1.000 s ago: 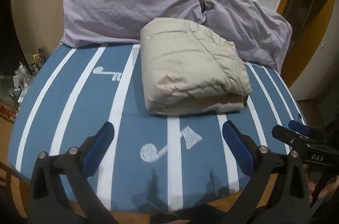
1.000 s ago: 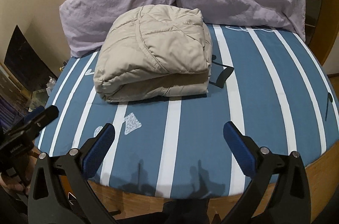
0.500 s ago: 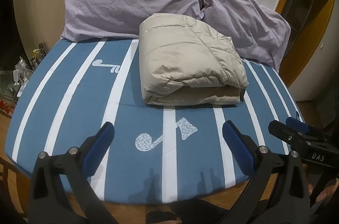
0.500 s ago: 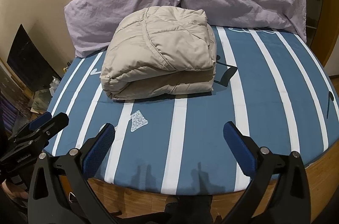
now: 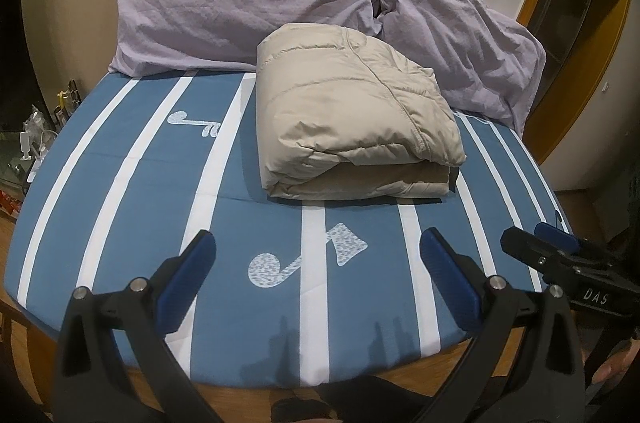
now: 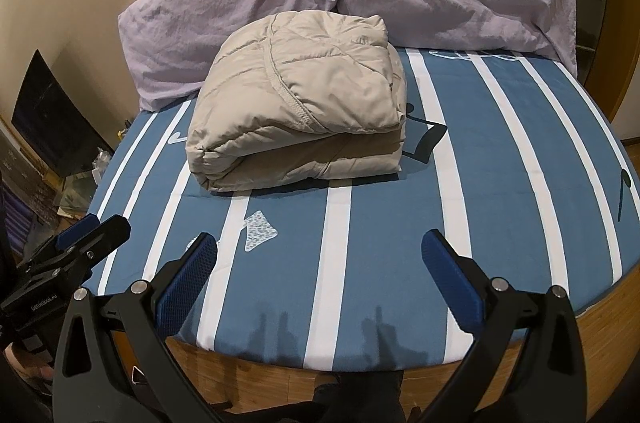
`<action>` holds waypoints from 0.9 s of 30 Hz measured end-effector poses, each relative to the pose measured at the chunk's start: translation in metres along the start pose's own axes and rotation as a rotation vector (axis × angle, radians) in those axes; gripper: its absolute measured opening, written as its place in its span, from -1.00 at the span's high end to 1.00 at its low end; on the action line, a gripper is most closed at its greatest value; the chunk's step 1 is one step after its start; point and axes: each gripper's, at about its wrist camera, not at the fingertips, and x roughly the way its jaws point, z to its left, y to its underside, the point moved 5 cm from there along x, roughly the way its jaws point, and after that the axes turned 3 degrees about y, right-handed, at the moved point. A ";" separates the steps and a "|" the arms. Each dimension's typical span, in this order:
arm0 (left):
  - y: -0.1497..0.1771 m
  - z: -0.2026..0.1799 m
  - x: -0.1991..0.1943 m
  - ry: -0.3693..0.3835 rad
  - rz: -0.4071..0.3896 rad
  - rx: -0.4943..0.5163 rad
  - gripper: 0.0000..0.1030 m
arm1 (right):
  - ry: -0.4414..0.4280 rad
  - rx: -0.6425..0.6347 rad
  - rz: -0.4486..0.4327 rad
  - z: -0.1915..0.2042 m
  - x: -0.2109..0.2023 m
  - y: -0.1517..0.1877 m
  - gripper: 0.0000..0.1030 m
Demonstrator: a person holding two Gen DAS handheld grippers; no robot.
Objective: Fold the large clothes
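Beige padded jacket (image 5: 352,115) folded into a thick bundle, lying on blue-and-white striped sheet (image 5: 120,191), far edge against two purple pillows (image 5: 244,3). Left gripper (image 5: 318,263) spread wide, empty, over near edge of bed. Right gripper (image 6: 320,263) likewise spread, empty, well short of jacket.

The folded beige quilted jacket (image 5: 352,111) hides the lower edges of the two crumpled lilac pillows (image 5: 248,7) behind it. Small clutter on the dim bedside surface (image 5: 36,143) is too tiny to identify. Only fingertips of a person's hand (image 6: 24,363) show, cut off at the right-wrist view's edge.
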 end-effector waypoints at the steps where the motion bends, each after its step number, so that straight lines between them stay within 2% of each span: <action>1: 0.000 0.000 0.000 0.001 0.001 0.000 -0.96 | -0.001 0.000 0.001 -0.001 0.000 0.000 -0.97; 27: -0.003 -0.003 0.005 0.014 0.000 0.003 -0.96 | 0.006 -0.002 -0.003 0.000 0.002 -0.001 -0.97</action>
